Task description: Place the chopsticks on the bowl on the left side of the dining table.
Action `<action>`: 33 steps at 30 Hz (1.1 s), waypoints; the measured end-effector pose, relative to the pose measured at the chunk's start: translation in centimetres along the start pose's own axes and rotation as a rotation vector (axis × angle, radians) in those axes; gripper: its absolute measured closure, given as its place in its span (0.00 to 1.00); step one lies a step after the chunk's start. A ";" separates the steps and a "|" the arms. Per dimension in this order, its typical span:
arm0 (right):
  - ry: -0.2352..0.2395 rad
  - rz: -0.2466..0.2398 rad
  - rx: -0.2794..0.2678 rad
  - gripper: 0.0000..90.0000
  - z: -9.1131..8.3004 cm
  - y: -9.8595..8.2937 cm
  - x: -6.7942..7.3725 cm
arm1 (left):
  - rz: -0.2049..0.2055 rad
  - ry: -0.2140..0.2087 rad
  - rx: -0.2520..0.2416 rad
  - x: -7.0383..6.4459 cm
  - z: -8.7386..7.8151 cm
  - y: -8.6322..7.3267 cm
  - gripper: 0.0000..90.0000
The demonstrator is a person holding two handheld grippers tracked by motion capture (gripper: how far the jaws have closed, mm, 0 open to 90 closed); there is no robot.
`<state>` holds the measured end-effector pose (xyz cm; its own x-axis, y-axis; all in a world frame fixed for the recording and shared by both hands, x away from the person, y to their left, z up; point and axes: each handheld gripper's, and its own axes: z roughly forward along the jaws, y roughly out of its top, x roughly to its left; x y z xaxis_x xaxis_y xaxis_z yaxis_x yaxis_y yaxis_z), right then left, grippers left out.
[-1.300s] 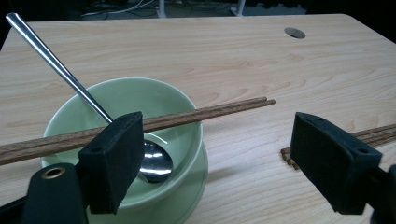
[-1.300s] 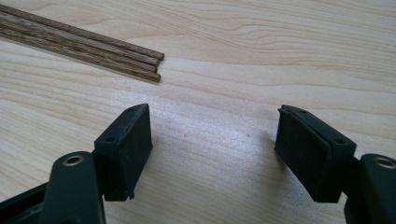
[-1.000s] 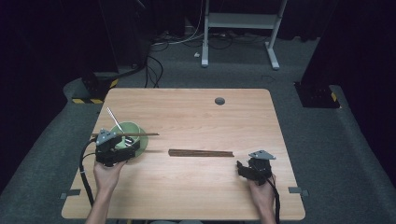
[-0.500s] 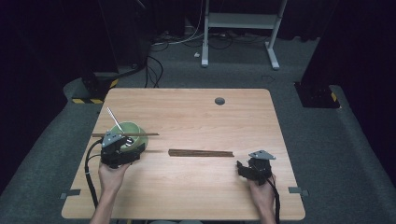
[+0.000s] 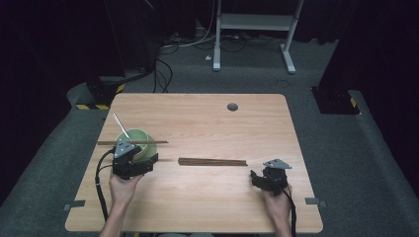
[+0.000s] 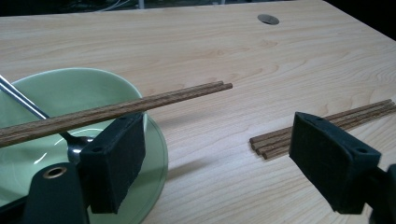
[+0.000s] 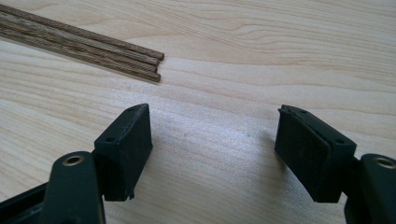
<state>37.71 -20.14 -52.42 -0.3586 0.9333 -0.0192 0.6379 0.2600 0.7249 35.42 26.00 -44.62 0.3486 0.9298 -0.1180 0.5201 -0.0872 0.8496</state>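
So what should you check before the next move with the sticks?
1. Left gripper jaws apart: ok, wide open.
2. Right gripper jaws apart: ok, open over bare wood.
3. Pair of chopsticks resting across the green bowl: ok, lying on its rim.
4. Spoon in the bowl: ok, handle leaning out.
5. Bundle of chopsticks lying mid-table, free of both grippers: ok.
6. How many sticks in the bundle: cannot tell.
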 end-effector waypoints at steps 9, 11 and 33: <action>0.001 -0.003 0.000 0.30 0.0 0.0 0.0 | 0.010 -0.011 0.010 -0.6 0.4 -0.5 0.22; 0.001 -0.002 0.000 0.30 0.0 0.0 0.0 | 0.008 -0.012 0.014 -0.7 0.5 -0.6 0.22; 0.001 -0.001 0.001 0.30 0.0 0.0 0.0 | 0.000 -0.034 0.029 -1.0 0.8 -1.9 0.24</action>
<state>37.68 -20.14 -52.41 -0.3601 0.9327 -0.0189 0.6381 0.2610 0.7244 34.74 24.89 -46.52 0.3745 0.9173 -0.1355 0.5423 -0.0981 0.8344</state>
